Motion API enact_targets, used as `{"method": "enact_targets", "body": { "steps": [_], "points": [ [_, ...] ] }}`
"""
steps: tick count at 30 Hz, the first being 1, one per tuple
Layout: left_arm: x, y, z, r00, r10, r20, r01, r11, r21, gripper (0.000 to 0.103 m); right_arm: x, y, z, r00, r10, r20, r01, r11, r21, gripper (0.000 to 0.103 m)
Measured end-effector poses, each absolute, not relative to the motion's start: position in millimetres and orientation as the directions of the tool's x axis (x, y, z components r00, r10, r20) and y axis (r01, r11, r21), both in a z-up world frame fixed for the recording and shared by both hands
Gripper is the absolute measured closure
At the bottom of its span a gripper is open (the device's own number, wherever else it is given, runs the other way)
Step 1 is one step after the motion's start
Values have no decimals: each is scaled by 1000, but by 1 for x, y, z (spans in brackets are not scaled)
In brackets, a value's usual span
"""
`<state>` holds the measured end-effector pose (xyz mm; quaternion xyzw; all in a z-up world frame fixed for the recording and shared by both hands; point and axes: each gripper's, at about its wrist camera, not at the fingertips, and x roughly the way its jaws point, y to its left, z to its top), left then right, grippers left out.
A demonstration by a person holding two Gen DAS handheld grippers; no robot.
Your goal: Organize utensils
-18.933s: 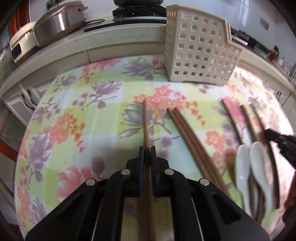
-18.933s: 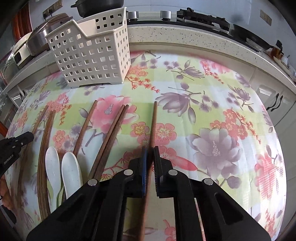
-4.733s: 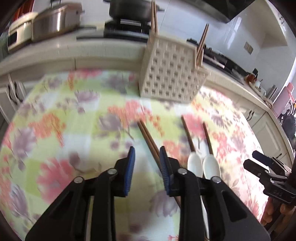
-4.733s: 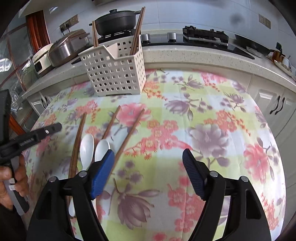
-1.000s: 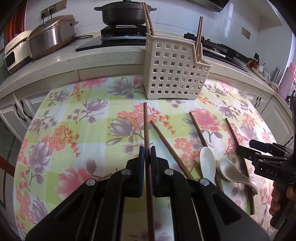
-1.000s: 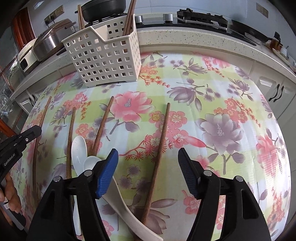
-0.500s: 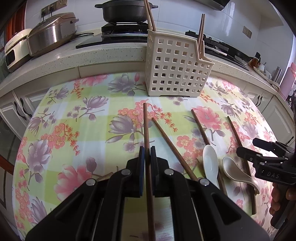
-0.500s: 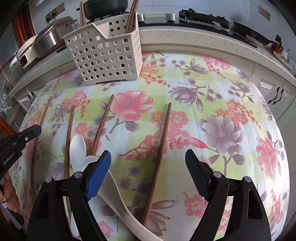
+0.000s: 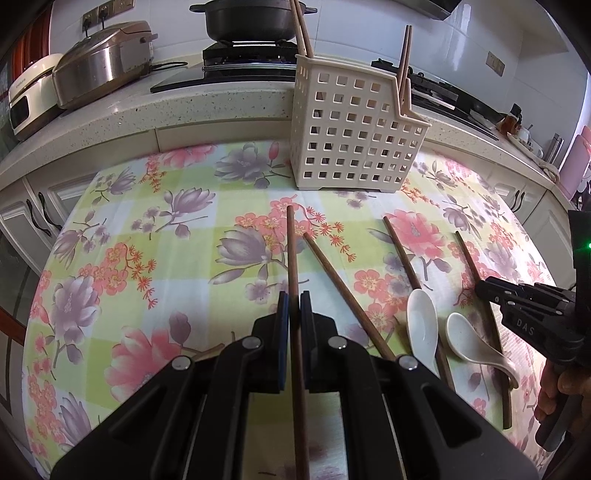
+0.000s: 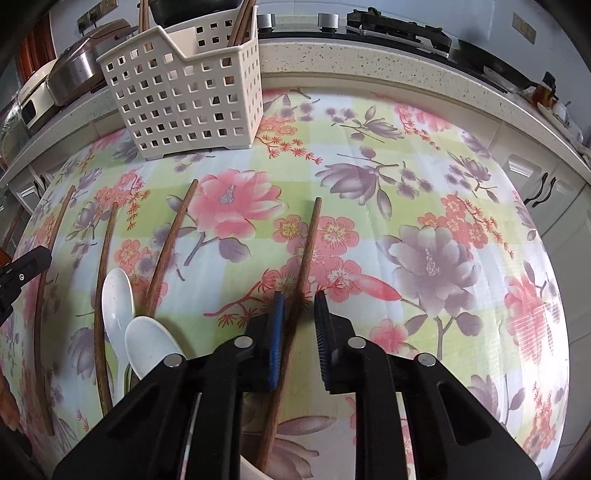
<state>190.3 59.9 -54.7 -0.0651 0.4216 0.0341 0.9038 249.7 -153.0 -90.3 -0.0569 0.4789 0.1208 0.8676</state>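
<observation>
My left gripper (image 9: 291, 299) is shut on a brown chopstick (image 9: 290, 251) that points toward the cream slotted basket (image 9: 354, 129), which holds several chopsticks. My right gripper (image 10: 299, 299) straddles another chopstick (image 10: 308, 243) lying on the floral tablecloth. Its jaws are closing: the stick lies against the left pad, and a gap shows at the right pad. Three more chopsticks (image 9: 343, 288) (image 9: 402, 254) (image 9: 480, 295) and two white spoons (image 9: 423, 328) (image 9: 476, 347) lie between the grippers. In the right wrist view, the spoons (image 10: 118, 295) lie left of my right gripper.
A speckled counter (image 9: 184, 110) runs behind the table, with a steel rice cooker (image 9: 99, 66) and a black pot (image 9: 251, 18) on a stove. Cabinet doors (image 10: 546, 192) stand past the table's right edge. The right gripper (image 9: 524, 310) shows at the left view's right edge.
The right gripper's jaws have narrowed from wide apart to close around the chopstick. The left gripper still holds its chopstick in the same place.
</observation>
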Motion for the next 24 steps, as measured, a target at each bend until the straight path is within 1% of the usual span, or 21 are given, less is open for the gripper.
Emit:
{"method": "enact_targets", "body": {
  "steps": [1,6,18,24],
  "points": [
    [191,60,-55,641,7,-767,-117,989,-90,97,250,-152,-90,512,155,-845,-267,964,15,93],
    [190,60,-53,644,6,-765,-116,989,-90,97,249,-150,-90,503,179,-846,-290,956,30,95],
    [185,61,-42,661,11,-750,-117,989,-89,97,237,-155,-64,552,225,-803,-303,951,59,95],
    [180,60,-32,680,12,-733,-111,990,-87,97,227,-161,-39,601,244,-761,-304,951,64,95]
  ]
}}
